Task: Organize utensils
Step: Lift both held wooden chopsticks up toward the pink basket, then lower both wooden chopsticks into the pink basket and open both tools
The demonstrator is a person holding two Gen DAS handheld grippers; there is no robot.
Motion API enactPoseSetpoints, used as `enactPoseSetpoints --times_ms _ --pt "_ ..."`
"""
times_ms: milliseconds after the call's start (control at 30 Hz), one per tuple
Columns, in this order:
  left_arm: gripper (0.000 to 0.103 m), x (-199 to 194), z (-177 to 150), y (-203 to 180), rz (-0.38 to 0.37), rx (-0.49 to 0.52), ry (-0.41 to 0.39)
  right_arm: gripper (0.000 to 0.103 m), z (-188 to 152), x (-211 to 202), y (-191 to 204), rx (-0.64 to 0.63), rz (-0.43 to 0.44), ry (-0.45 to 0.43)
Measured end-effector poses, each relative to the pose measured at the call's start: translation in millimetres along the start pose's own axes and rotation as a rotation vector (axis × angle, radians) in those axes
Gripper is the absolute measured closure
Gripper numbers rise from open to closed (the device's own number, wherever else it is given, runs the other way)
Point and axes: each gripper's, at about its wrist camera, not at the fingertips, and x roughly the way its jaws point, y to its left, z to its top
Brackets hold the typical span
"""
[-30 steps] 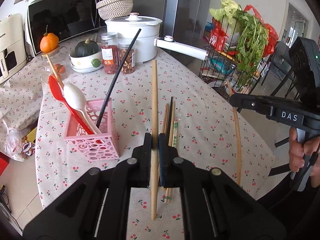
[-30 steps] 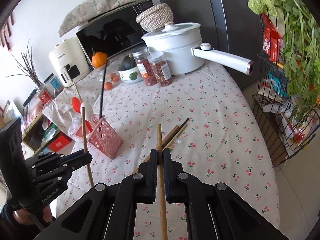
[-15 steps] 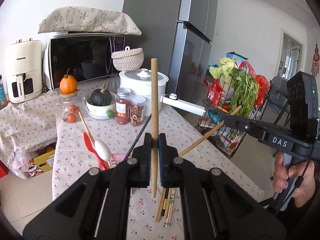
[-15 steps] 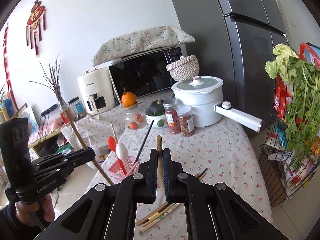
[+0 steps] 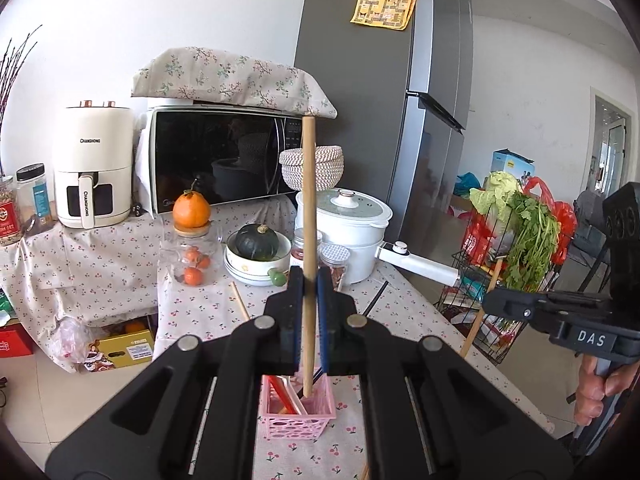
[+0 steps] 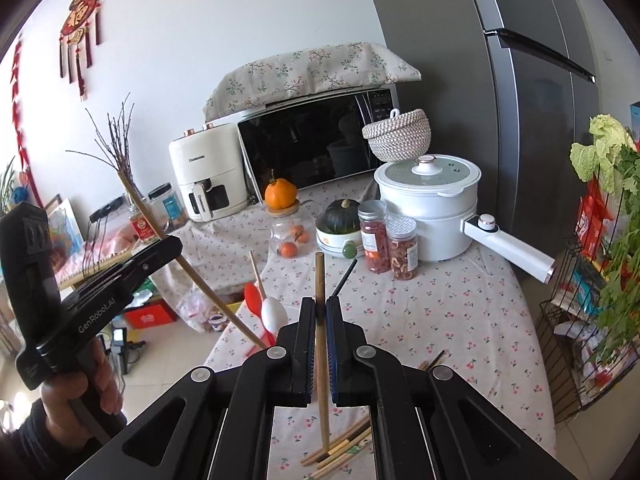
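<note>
Left gripper point(image 5: 309, 280): its black fingers point(image 5: 294, 292) pinch a long light wooden chopstick point(image 5: 308, 200), held nearly upright in the left wrist view.
Left chopstick tip: its lower end hangs in line with the open top of the pink perforated plastic basket point(image 5: 296, 420); whether it reaches inside cannot be told.
Pink basket: stands on the bench covered with a cherry-print cloth point(image 5: 400, 320); a red spoon point(image 6: 252, 300) and a white spoon point(image 6: 274, 314) stand in it, with a black chopstick point(image 6: 344, 276) leaning out behind.
Right gripper point(image 6: 319, 308): fingers pressed onto a second light wooden chopstick point(image 6: 322, 360), held nearly upright, its lower end above the loose chopsticks.
Loose chopsticks point(image 6: 340, 450): a small heap lying flat on the cloth, near the front edge of the bench.
Hands: a hand point(image 6: 76, 396) grips the left gripper's handle; another hand point(image 5: 600, 392) grips the right one's.
Back of bench: white lidded pot with a long handle point(image 6: 428, 204), two clear jars of dried food point(image 6: 386, 240), a dark green squash in a bowl point(image 5: 256, 242), an orange on a glass jar point(image 5: 191, 210).
</note>
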Motion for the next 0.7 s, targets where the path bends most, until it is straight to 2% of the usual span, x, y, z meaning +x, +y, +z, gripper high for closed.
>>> enactPoseSetpoints --times_ms 167,300,367,433,500,567,633,700 --pt "0.095 23.5 -12.8 10.9 0.03 -0.014 0.071 0.098 5.1 -1.2 9.9 0.002 0.02 -0.018" --pt "0.095 41.0 -18.8 17.1 0.024 -0.032 0.127 0.098 13.7 -3.4 17.2 0.009 0.035 -0.047" --pt "0.094 51.0 -22.4 18.2 0.003 -0.037 0.185 0.098 17.4 -3.0 20.4 0.013 0.04 -0.058" --pt "0.084 56.5 -24.5 22.1 -0.011 -0.072 0.248 0.098 19.8 -1.2 22.8 0.017 0.043 -0.06" --pt "0.061 52.6 -24.9 26.2 -0.016 -0.095 0.261 0.098 21.7 0.4 25.2 0.021 0.045 -0.059" --pt "0.052 46.5 -25.0 30.3 0.001 -0.103 0.258 0.098 25.2 1.4 27.4 0.022 0.045 -0.062" --pt "0.048 42.5 -25.6 36.7 0.006 -0.116 0.268 0.098 30.6 1.2 29.5 0.027 0.046 -0.073" --pt "0.039 37.8 -28.5 44.8 0.018 -0.133 0.282 0.098 37.1 1.1 32.3 0.029 0.05 -0.087"
